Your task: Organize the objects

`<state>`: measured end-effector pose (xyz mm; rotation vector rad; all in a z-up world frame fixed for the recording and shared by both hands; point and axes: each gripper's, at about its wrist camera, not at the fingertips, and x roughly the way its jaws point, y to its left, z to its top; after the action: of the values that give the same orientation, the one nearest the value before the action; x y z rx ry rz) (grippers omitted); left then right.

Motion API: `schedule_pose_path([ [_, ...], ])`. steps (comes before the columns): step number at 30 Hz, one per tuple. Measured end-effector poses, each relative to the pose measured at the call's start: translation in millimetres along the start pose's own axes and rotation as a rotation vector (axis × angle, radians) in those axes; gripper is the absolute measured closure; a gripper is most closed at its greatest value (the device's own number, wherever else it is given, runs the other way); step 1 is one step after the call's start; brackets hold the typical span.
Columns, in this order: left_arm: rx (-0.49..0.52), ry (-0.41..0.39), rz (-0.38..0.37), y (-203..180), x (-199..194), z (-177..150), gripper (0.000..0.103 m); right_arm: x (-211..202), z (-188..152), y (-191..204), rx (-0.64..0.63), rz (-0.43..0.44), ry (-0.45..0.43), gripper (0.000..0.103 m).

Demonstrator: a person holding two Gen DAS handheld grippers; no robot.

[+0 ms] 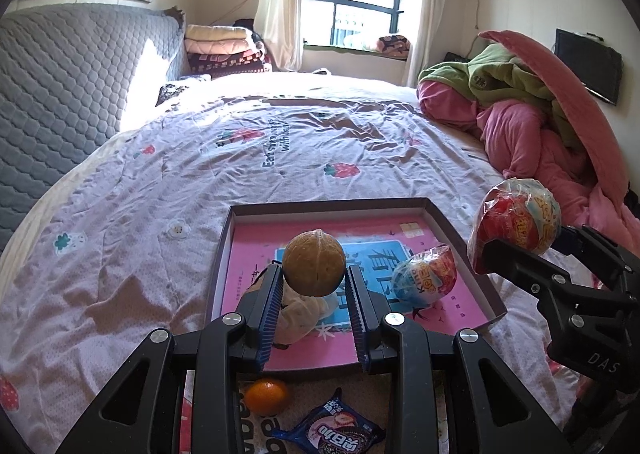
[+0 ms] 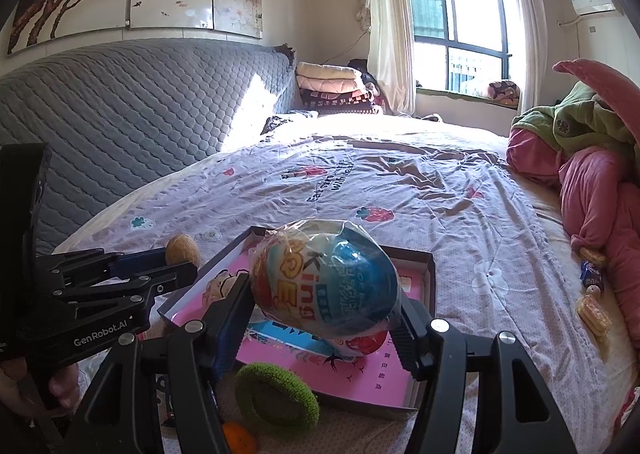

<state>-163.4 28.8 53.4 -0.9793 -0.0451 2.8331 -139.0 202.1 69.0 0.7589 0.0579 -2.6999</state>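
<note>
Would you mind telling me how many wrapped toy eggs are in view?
2. One egg is gripped in the right claw above the tray; the other egg lies inside the tray. Others may be hidden.

Each black hand-held gripper has silver screws, blue ribbed pads, white lettering.

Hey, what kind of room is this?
Most likely a home bedroom: a large bed with a strawberry-print sheet, a quilted grey headboard, and folded blankets stacked near the window.
</note>
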Motion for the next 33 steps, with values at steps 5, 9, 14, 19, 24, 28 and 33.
schedule_pose_path([
  [5, -0.001, 0.011, 0.003, 2.3, 10.6, 0.7, 0.071, 8.2, -3.4, -7.7, 0.013, -0.010, 0.019, 0.040],
  [9, 0.001, 0.020, 0.009, 4.2, 17.8, -0.3, 0.070, 13.2, -5.9, -12.8, 0.024, -0.009, 0.030, 0.040],
  [14, -0.001, 0.030, 0.016, 8.2, 26.6, -3.4, 0.071, 19.8, -9.3, -15.7, 0.034, -0.005, 0.045, 0.040],
  [19, -0.001, 0.050, 0.019, 10.4, 36.4, -7.0, 0.071, 23.2, -12.5, -19.5, 0.042, -0.006, 0.060, 0.040],
  [24, -0.002, 0.073, 0.020, 10.5, 45.5, -12.4, 0.070, 30.2, -17.9, -28.1, 0.070, -0.013, 0.084, 0.040],
  [28, -0.006, 0.089, 0.017, 11.9, 51.0, -16.1, 0.070, 34.8, -21.7, -31.6, 0.083, -0.014, 0.102, 0.040],
  [33, -0.015, 0.110, 0.012, 13.2, 56.3, -22.8, 0.070, 39.4, -27.3, -31.4, 0.082, -0.011, 0.128, 0.040],
])
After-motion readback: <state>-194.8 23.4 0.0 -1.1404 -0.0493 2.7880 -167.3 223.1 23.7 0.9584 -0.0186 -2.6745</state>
